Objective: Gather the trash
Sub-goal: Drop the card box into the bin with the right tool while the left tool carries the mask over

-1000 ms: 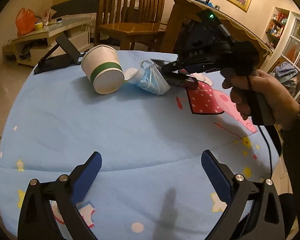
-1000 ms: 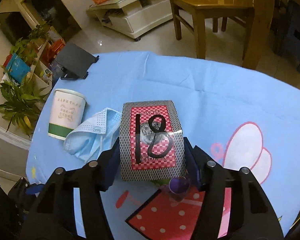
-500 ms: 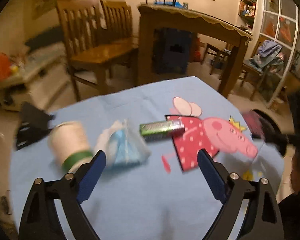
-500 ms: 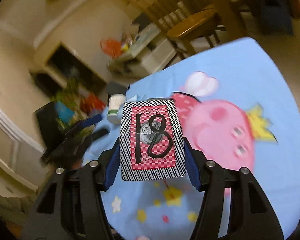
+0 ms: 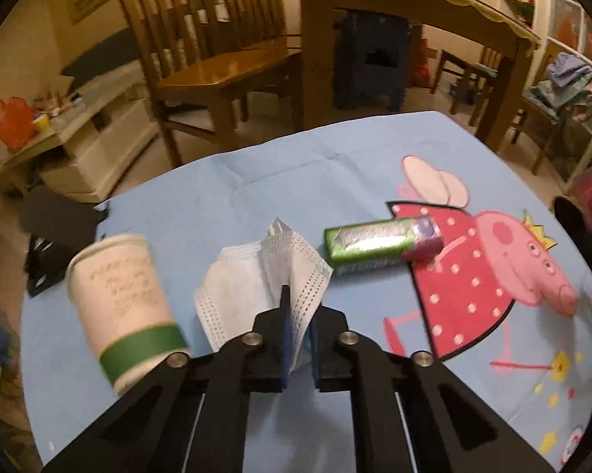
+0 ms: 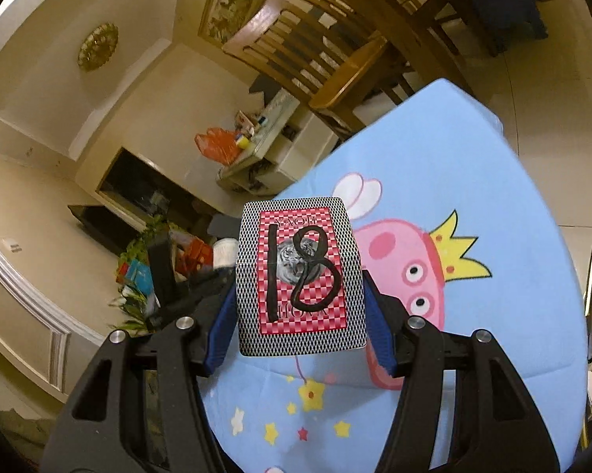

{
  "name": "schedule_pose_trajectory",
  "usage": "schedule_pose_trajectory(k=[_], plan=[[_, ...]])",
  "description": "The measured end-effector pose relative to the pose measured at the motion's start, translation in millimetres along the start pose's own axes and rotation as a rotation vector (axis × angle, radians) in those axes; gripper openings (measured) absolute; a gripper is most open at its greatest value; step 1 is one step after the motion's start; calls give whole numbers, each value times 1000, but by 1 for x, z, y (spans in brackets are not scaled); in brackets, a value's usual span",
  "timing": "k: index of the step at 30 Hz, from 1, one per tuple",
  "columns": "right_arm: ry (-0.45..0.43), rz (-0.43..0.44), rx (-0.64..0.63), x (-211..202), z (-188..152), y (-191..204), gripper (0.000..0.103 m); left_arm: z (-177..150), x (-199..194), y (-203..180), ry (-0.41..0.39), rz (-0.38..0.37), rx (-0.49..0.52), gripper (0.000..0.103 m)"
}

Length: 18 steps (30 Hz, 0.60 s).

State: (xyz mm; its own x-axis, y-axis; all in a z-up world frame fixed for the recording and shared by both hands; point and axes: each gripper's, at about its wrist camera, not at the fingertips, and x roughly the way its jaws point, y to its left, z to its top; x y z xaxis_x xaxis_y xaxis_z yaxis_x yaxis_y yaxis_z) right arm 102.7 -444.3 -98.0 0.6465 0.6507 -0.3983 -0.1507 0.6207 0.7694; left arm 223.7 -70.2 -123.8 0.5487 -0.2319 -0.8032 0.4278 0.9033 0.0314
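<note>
Left gripper (image 5: 296, 325): black jaws with blue pads drawn together, pinching the near edge of a crumpled pale-blue disposable face mask (image 5: 256, 276). Mask fabric passes between the pads and fans out beyond the fingertips onto the table.

Just left of the mask: a white paper cup with a green band (image 5: 124, 307), lying on its side, rim end away from the camera, slightly blurred. Just right of the mask: a green foil packet with a purple end (image 5: 378, 242), lying flat, its purple end over the cartoon pig's red dotted dress. Packet close to the mask's far corner; cannot tell whether they touch.

All three lie on a light-blue tablecloth printed with a pink cartoon pig (image 5: 217, 197). A black folding stand (image 5: 55, 232) sits at the table's far left edge.

Right gripper (image 6: 299, 303): jaws part-way apart, blue pads pressed against the two sides of a card box with a red checked back, black mesh border and a hand-drawn "18" (image 6: 299, 276). Box held above the tablecloth, over the pig's head.

Beyond the table: wooden slat-back chairs (image 5: 213, 43), a dark wooden table (image 5: 406, 12), a low white cabinet (image 5: 83, 142) with an orange plastic bag (image 5: 12, 120) on top.
</note>
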Motion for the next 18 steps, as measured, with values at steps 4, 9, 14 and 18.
schedule_pose_trajectory(k=[4, 9, 14, 18], plan=[[-51, -24, 12, -11, 4, -4, 57, -14, -17, 3, -11, -66, -99, 5], [-132, -99, 34, -41, 12, -16, 57, -40, -61, -23, -78, -171, -136, 5], [-198, -218, 52, -71, 15, -31, 57, -57, -95, -64, -106, -286, -145, 5], [-211, -374, 78, -89, 14, -50, 57, -67, -97, -123, -69, -313, -35, 5]])
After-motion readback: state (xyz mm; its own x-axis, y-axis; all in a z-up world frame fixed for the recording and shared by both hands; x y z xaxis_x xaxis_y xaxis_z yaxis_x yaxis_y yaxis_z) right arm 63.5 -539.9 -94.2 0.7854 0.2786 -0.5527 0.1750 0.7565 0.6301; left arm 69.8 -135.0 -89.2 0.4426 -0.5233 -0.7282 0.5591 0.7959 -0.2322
